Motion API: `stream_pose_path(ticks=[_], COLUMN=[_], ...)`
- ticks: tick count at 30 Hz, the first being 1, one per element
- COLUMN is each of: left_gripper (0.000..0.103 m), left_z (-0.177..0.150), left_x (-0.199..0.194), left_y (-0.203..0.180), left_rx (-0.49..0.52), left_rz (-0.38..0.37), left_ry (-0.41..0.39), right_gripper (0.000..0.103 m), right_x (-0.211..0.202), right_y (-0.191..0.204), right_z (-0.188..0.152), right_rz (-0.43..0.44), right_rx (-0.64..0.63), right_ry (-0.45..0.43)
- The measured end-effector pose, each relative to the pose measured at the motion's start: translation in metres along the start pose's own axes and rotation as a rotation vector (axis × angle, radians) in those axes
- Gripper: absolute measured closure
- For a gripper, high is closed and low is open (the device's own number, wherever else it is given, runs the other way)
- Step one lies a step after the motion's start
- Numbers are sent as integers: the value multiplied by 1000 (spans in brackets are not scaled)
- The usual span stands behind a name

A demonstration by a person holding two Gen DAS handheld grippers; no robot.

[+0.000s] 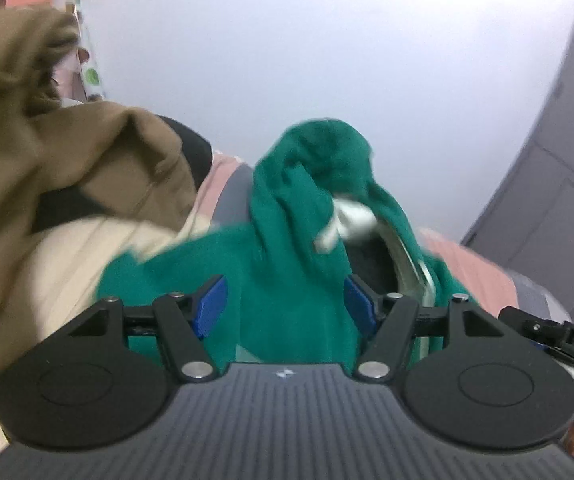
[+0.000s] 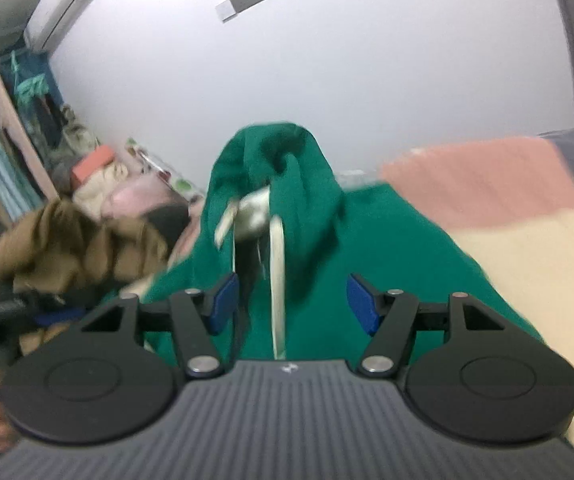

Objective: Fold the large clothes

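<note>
Left wrist view, left to right. A brown garment is heaped at the left on the cream, pink and grey bedcover. The green garment, the task's thing, lies at centre on the same bed, one part bunched up into a peak with a white label and a pale collar or zip edge showing inside it. The left claw is spread, its blue pads standing either side of green cloth without pinching it. The right claw's black body enters at the far right edge.

Right wrist view. The brown heap sits left; the green cloth fills the centre. The right claw is likewise spread over it, nothing gripped.

Handling, as a judgement: the green garment looks soft, limp and fairly thick, probably a sweatshirt or jacket; it should not slip or break but will sag and drag. The best holds are likely seams or hem corners, one per claw, kept well apart.

Not resolved: motion blur softens both views; sleeves, hem and the garment's outline are hidden beneath the claws or cut off; whether it lies front up cannot be told.
</note>
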State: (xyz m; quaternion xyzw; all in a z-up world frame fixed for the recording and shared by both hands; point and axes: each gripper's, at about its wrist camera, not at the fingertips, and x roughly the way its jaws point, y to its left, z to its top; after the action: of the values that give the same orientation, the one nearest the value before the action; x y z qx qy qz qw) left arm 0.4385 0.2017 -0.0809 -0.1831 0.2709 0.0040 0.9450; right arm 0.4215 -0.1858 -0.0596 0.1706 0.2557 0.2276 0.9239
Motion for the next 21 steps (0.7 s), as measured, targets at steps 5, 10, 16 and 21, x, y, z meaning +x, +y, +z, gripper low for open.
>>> stream_pose_path(ticks=[5,10,16,21], left_gripper=[33,33,35,71], left_z=[43,66,74,78], left_x=[112,203,255,269], left_y=[28,34,34,15], left_rx=[-130,-137,-159,-30], left_rz=[-23,-40,-95,-77], left_ry=[9,35,17,29], right_gripper=[40,40,40,59], right_x=[106,201,267,291], right_y=[-5,-11,-9,-10], right_z=[54,83,86,73], right_rz=[19,22,41,2], right_rx=[9,-4,-50,-71], right_ry=[-41,-48,0,62])
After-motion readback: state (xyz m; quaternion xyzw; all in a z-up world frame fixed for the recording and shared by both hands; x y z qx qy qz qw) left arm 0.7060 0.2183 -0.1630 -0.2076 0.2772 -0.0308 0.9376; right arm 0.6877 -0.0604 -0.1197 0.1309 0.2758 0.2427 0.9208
